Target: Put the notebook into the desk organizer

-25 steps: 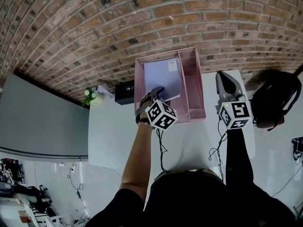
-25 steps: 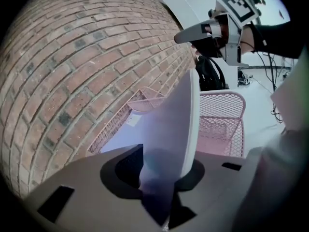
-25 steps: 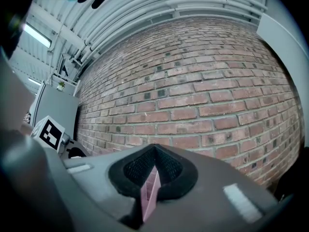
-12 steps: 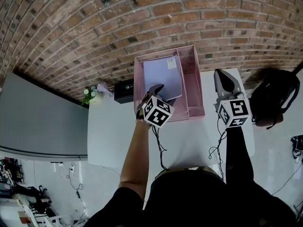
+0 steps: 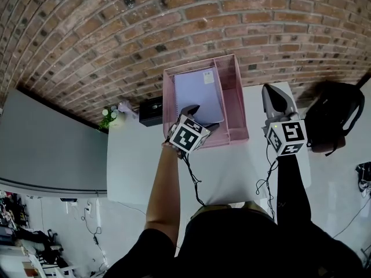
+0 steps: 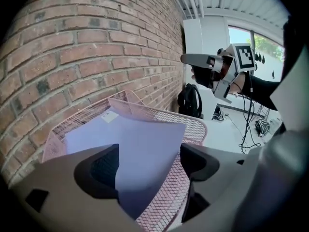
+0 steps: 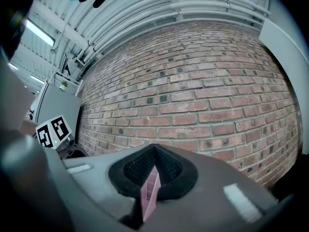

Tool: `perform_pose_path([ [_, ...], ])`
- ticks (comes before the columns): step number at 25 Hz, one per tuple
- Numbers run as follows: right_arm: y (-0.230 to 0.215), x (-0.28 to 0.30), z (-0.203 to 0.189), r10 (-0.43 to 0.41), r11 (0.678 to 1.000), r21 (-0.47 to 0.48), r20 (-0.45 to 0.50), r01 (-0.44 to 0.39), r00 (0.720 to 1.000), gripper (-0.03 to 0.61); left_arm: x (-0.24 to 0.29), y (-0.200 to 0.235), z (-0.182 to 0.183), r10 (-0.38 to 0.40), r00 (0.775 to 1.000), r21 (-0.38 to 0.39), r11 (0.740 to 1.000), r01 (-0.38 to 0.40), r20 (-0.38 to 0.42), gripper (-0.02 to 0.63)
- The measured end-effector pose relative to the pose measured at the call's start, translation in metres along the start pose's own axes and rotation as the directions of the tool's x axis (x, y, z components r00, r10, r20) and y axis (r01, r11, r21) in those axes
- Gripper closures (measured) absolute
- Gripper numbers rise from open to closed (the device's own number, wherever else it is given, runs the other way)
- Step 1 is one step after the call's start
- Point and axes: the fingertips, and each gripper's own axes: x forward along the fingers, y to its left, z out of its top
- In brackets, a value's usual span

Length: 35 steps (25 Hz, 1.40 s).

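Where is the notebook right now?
Head view, centre: the notebook sits in the wide left compartment of the pink organizer, by the brick wall.

The desk organizer (image 5: pixel 232 97) is pink coated metal mesh, matt; the notebook (image 5: pixel 199 94) has a smooth, matt lavender paper cover; the counter (image 5: pixel 139 167) is smooth plain white; the wall (image 5: pixel 116 28) is rough brick with gritty mortar; the backpack (image 5: pixel 333 117) is probably black cloth, too small to tell.
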Motion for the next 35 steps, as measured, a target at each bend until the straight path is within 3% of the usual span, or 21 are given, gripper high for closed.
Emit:
perform_pose_path([
  [4,0.0,-0.006,0.003,-0.005,1.0,-0.002,0.005,0.005,1.0,0.578,-0.003,-0.01,0.003,-0.042,0.999,-0.022,0.999,0.042,0.011,0.201],
  [14,0.004,-0.024,0.014,-0.002,1.0,-0.008,0.02,0.003,1.0,0.578,-0.015,-0.014,0.009,0.028,0.999,-0.013,1.0,-0.028,0.033,0.201],
  [23,0.019,-0.049,0.022,0.034,0.999,-0.01,0.033,-0.034,0.999,0.578,-0.042,-0.03,0.015,0.128,0.987,-0.062,0.991,-0.122,0.094,0.202],
  [29,0.032,-0.073,0.022,0.067,0.998,-0.007,0.035,-0.066,0.997,0.578,-0.073,-0.041,0.025,0.255,0.944,-0.137,0.964,-0.23,0.208,0.202],
  [35,0.045,-0.097,0.014,0.097,0.995,-0.001,0.009,-0.097,0.995,0.578,-0.101,-0.061,0.025,0.312,0.909,-0.242,0.938,-0.249,0.276,0.202],
])
